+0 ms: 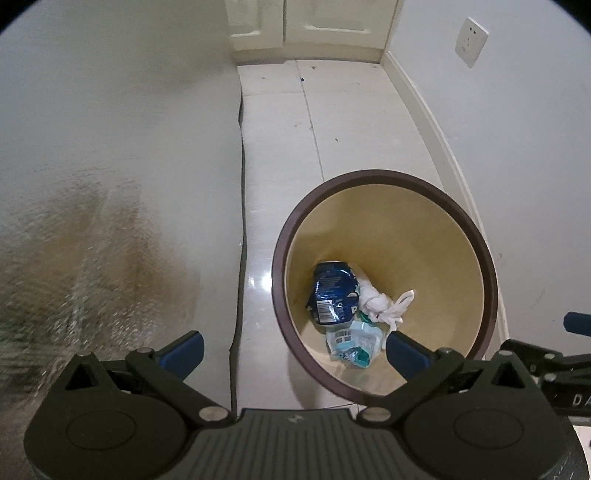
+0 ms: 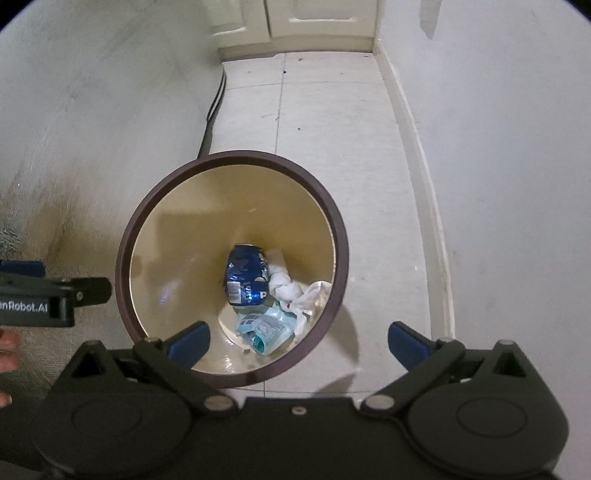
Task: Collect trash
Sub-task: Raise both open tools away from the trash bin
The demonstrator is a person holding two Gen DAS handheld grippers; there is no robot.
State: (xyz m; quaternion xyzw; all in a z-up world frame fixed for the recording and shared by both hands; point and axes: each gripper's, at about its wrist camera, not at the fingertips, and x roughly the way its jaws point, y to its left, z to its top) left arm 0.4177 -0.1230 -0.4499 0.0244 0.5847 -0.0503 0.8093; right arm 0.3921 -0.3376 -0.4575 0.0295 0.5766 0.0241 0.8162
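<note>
A round trash bin with a dark brown rim and tan inside stands on the tiled floor; it also shows in the right wrist view. Inside lie a crushed blue can, crumpled white tissue and a pale blue wrapper. My left gripper is open and empty above the bin's left rim. My right gripper is open and empty above the bin's near right rim.
A grey-white bed or sofa side with a brownish stain runs along the left. A white wall with a baseboard and a socket lies right. Cream cabinet doors stand at the far end.
</note>
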